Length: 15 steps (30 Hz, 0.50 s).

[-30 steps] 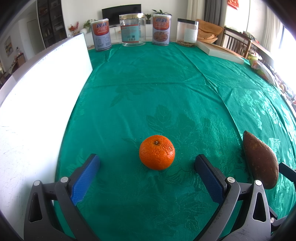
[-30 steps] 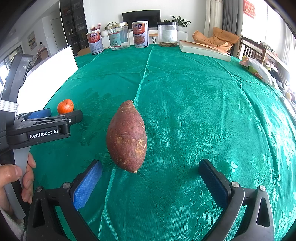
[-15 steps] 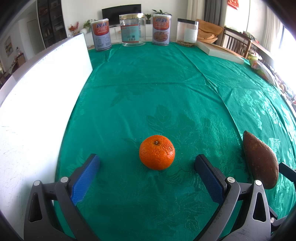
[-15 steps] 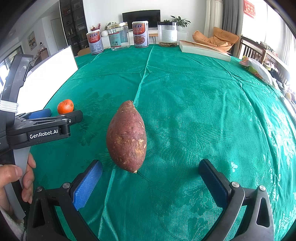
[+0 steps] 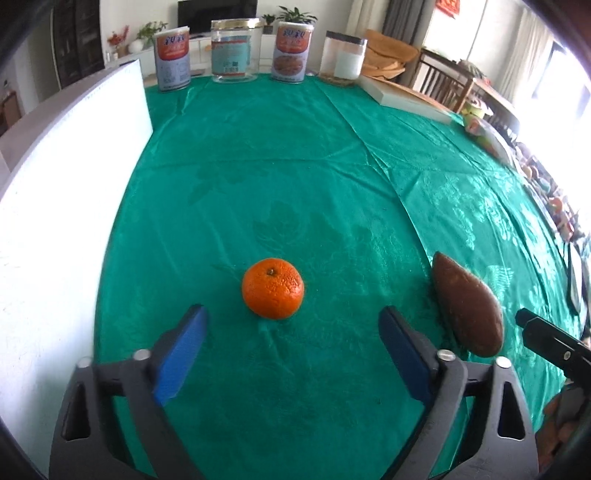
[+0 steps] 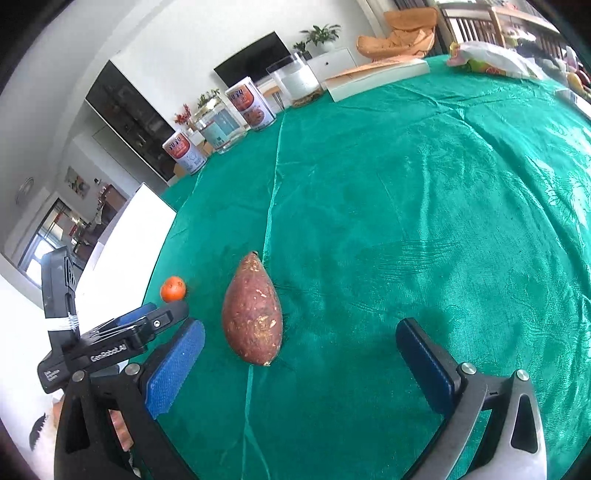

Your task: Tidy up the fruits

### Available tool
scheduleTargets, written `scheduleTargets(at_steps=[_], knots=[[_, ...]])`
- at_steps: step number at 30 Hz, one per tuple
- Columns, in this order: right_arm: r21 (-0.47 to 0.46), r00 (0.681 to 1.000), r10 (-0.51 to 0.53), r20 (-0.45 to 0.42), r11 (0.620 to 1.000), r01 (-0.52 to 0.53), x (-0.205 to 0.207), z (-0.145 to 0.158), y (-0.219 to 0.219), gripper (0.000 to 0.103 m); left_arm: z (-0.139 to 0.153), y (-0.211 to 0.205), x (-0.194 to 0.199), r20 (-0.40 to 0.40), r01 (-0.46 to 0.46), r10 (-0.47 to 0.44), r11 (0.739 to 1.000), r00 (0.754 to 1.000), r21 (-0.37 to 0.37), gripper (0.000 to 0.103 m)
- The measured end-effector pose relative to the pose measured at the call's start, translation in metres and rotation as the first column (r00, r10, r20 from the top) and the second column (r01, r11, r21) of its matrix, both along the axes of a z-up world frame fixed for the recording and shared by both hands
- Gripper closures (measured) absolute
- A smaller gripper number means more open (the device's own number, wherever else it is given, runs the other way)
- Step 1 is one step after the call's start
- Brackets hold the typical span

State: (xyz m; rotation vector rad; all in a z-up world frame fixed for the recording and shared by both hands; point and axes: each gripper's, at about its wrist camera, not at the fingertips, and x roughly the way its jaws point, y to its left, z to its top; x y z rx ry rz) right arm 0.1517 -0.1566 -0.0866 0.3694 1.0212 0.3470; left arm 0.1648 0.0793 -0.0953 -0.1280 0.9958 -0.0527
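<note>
Two grippers, left (image 5: 291, 332) and right (image 6: 301, 345), gape empty; we judge pre-grasp: advance, then close on orange (image 5: 273, 288) and sweet potato (image 6: 253, 319).

A glossy green patterned tablecloth (image 5: 280, 177) is covering the table, creased along a fold line. A tall white foam board (image 5: 55, 206) is standing along its left edge. Two red-labelled tins (image 5: 172, 59), a clear glass jar with a metal lid (image 5: 236, 51) and a clear plastic canister (image 5: 343, 57) are lining the far edge, beside a flat white box (image 5: 402, 98). A black wall-mounted television (image 5: 217, 14) is hanging on the white wall (image 6: 184, 44). Wooden chairs (image 5: 439, 86) are standing at right, where daylight is glaring through curtained windows (image 5: 535, 55).
</note>
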Motion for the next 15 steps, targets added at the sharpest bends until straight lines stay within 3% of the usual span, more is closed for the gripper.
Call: scheduleTargets(at_steps=[1,3,4,7,9,10,12,15], knots=[[-0.027,0.999,0.031,-0.02,0.999,-0.032,0.006,0.007,0.007,0.004,-0.001,0.0,0.004,-0.011,0.001,-0.001,1.0,1.0,0.005,0.039],[-0.125,0.993,0.099,-0.069,0.986,-0.107,0.021,0.015,0.029,0.005,-0.001,0.0,0.011,0.0,0.003,-0.003,0.999,1.0,0.038,0.048],[-0.178,0.988,0.126,-0.093,0.974,-0.141,0.029,0.016,0.042,0.008,-0.001,-0.001,0.013,-0.004,0.002,-0.002,0.999,1.0,0.05,0.07],[-0.263,0.963,0.189,-0.192,0.936,-0.236,0.049,0.004,0.077,0.028,0.005,0.001,0.008,0.003,0.003,-0.003,1.0,1.0,0.024,0.073],[-0.292,0.941,0.208,-0.266,0.913,-0.285,0.057,-0.008,0.094,0.056,0.012,0.002,-0.003,0.014,0.003,-0.003,1.0,1.0,0.006,0.073],[-0.332,0.944,0.209,-0.254,0.898,-0.288,0.056,-0.006,0.1,0.062,0.017,0.004,-0.011,0.014,0.004,-0.004,1.0,1.0,-0.015,0.073],[-0.328,0.944,0.207,-0.257,0.9,-0.286,0.054,-0.001,0.103,0.063,0.03,0.009,-0.031,0.011,0.012,-0.011,0.997,1.0,-0.083,0.074],[-0.19,0.957,0.201,-0.211,0.952,-0.241,0.042,0.02,0.096,0.063,0.061,0.016,-0.072,0.035,0.038,-0.032,0.98,0.999,-0.197,0.074]])
